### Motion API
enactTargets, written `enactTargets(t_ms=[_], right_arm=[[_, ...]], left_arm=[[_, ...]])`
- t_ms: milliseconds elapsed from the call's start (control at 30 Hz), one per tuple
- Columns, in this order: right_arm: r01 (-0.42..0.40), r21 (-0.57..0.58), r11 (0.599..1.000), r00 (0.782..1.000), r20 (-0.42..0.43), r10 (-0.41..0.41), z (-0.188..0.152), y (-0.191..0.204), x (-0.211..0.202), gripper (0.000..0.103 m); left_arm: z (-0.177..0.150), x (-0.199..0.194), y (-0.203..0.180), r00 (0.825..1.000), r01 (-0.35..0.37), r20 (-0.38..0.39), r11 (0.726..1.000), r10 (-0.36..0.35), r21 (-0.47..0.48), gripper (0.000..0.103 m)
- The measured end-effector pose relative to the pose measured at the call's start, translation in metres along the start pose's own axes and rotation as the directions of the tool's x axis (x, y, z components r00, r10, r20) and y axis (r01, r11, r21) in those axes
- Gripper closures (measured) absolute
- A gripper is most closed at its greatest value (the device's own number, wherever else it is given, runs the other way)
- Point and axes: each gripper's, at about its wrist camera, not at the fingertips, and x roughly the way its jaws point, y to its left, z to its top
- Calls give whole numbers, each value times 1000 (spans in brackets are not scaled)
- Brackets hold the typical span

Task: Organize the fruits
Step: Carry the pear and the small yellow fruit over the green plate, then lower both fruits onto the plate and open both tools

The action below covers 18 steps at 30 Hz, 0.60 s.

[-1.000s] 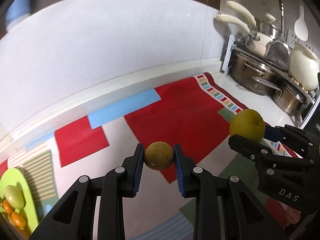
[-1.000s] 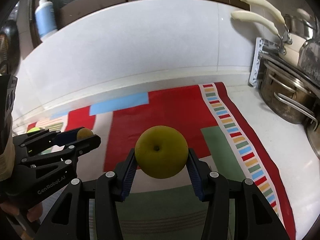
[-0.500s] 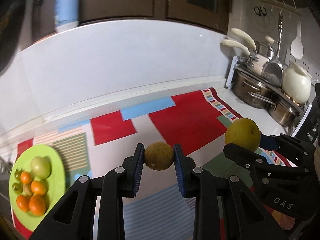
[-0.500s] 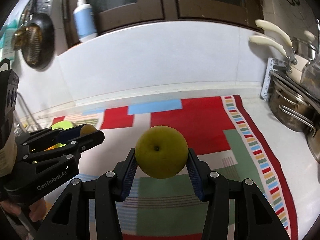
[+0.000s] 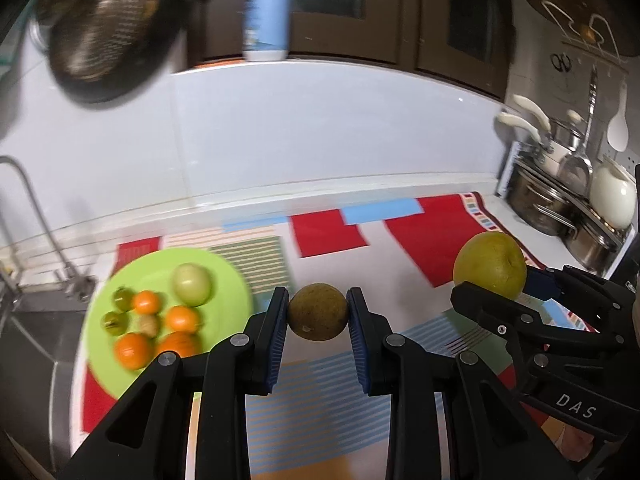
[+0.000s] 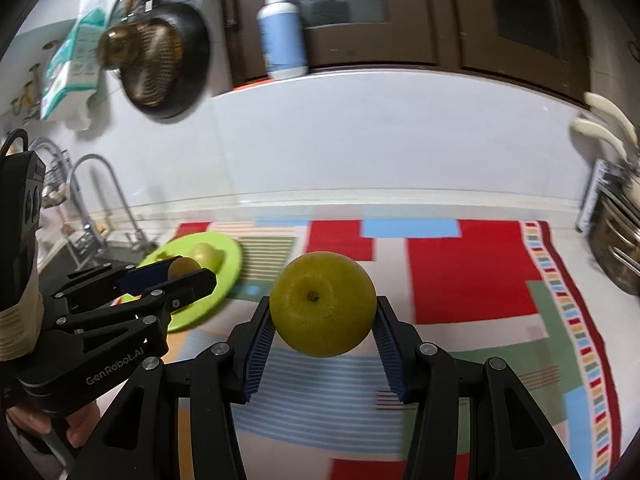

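Observation:
My left gripper (image 5: 318,312) is shut on a small brownish-yellow round fruit (image 5: 318,311), held above the patterned mat. My right gripper (image 6: 323,316) is shut on a large yellow-green pear-like fruit (image 6: 322,304); that fruit (image 5: 490,265) also shows at the right of the left wrist view. A lime-green plate (image 5: 224,280) lies on the mat at the left, carrying several oranges (image 5: 181,318), a pale green fruit (image 5: 191,284) and small green ones. In the right wrist view the left gripper (image 6: 182,270) with its small fruit (image 6: 183,267) hangs in front of the plate (image 6: 230,258).
A colourful patchwork mat (image 6: 460,276) covers the white counter. A sink with a tap (image 6: 100,184) is at the left. Steel pots (image 5: 540,200) and a white kettle (image 5: 612,194) stand at the right. A pan (image 6: 164,68) hangs on the wall, a soap bottle (image 6: 282,36) above.
Both grippers have swung left and risen a little with their fruits. The green plate, the sink and the hanging pan have come into view.

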Motion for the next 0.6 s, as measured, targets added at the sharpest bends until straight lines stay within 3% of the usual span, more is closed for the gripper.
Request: enactTargets(t_ms=[300,600], right_arm=[[-76,-50,996,997,1,77,3,68,13,53],[-113,-68,991,993,-21,112,6,115,41,53]], left_arm=[[-12,-26,61,998,-67,10,997,67,-32,73],[-20,-26,111,994,-112,-8,993,112,-42,73]])
